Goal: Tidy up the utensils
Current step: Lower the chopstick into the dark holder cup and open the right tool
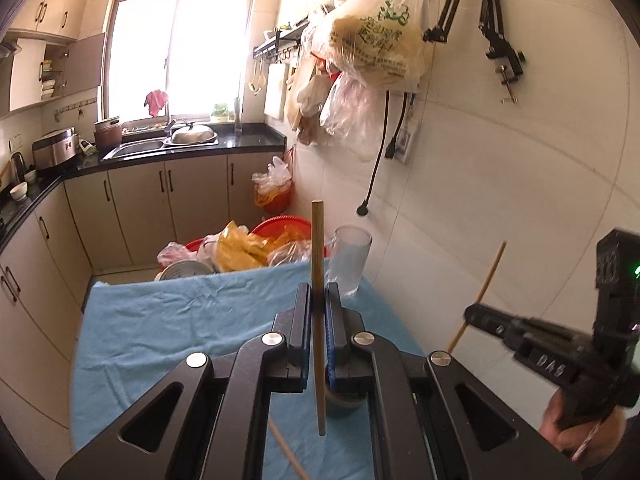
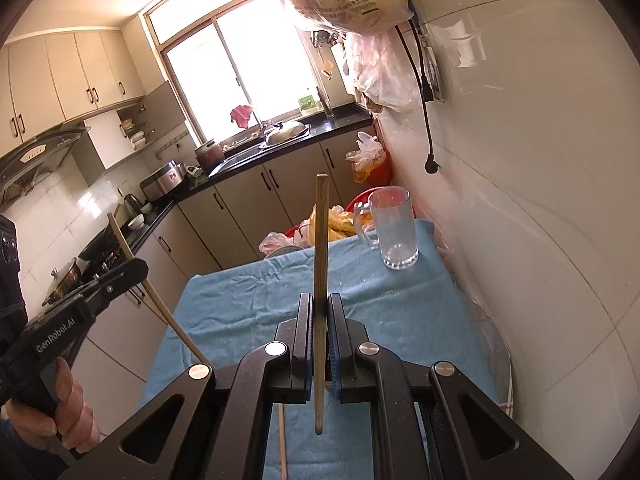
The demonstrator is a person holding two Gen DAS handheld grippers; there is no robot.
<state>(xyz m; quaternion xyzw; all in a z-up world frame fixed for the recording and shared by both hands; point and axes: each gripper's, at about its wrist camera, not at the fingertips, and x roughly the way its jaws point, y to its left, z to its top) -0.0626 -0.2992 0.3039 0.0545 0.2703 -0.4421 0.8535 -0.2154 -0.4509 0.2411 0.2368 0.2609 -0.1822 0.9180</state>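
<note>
My left gripper point(image 1: 319, 294) is shut on a wooden chopstick point(image 1: 317, 248) that stands nearly upright between its jaws, above the blue cloth point(image 1: 180, 320). My right gripper point(image 2: 320, 300) is shut on a second upright chopstick point(image 2: 321, 240). Each gripper shows in the other's view: the right gripper point(image 1: 476, 314) at the right with its slanted chopstick point(image 1: 494, 272), the left gripper point(image 2: 136, 270) at the left with its chopstick point(image 2: 160, 304). A clear glass mug point(image 1: 350, 260) point(image 2: 394, 228) stands empty at the cloth's far right corner. Another chopstick point(image 1: 286, 450) point(image 2: 282, 440) lies on the cloth beneath the grippers.
A white tiled wall point(image 2: 540, 200) runs close along the table's right side, with a dangling black plug point(image 2: 431, 166) and hanging plastic bags point(image 1: 380, 40). Behind the table sit red basins with bags point(image 1: 248, 244). Cabinets, a black counter point(image 1: 192, 152) and a sink lie beyond.
</note>
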